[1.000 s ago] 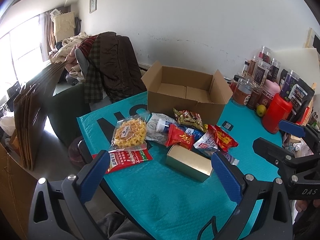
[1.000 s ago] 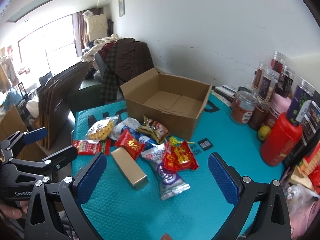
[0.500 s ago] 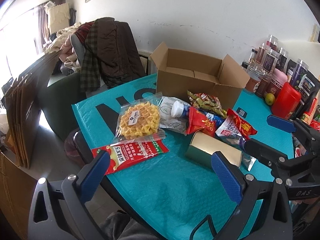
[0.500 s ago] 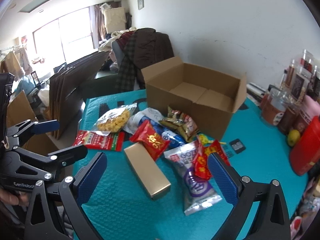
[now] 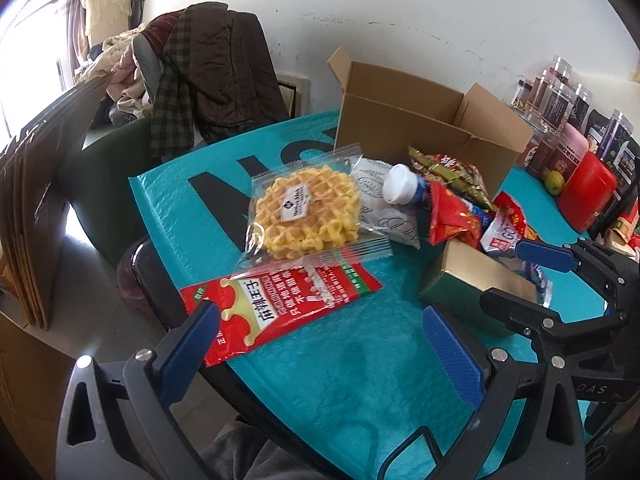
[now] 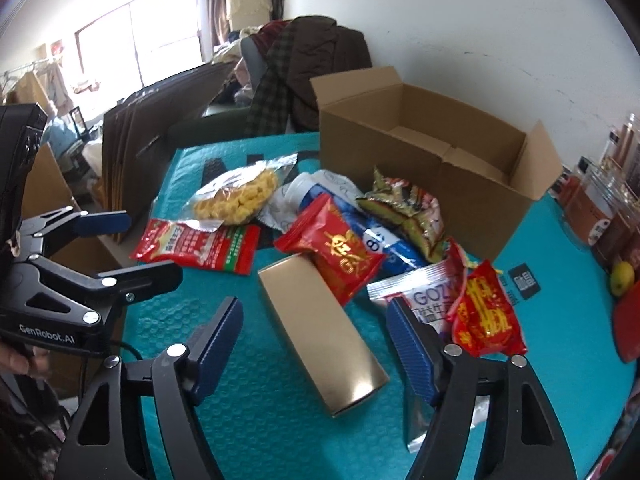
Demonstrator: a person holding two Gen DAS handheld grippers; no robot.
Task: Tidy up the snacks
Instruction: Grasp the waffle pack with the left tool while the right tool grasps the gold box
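Nearest, the right gripper (image 6: 314, 344) is seen tilted down over the teal padded mat (image 6: 248, 420), its blue-padded jaws having just been closing; the near end of a gold box (image 6: 320, 332) lies between them, but the pads are not pressed on it, so nothing is grasped. "GenRobot.AI" is read on the body of the left gripper (image 5: 318, 344), which is likewise angled downward with jaws spread wide and nothing held; its left pad sits over the corner of a red sachet (image 5: 280, 304) printed with large Chinese characters. Just beyond the sachet a clear-wrapped waffle (image 5: 306, 208) is catalogued, its label only partly legible. Against the box's far end a red packet with gold script (image 6: 340, 252) is laid, partly over a blue bottle with a white cap (image 6: 360, 232). To the right, a silver pouch lettered "GOZ" (image 6: 424, 300) is overlapped by a red-and-yellow packet (image 6: 486, 316). Behind these a green and red crinkled wrapper (image 6: 404, 212) rests against an open cardboard carton (image 6: 432, 160), upright with flaps raised. A small black tag (image 6: 524, 282) is noted on the mat to the right of the carton, and jars (image 5: 560, 120) stand beyond at the wall.
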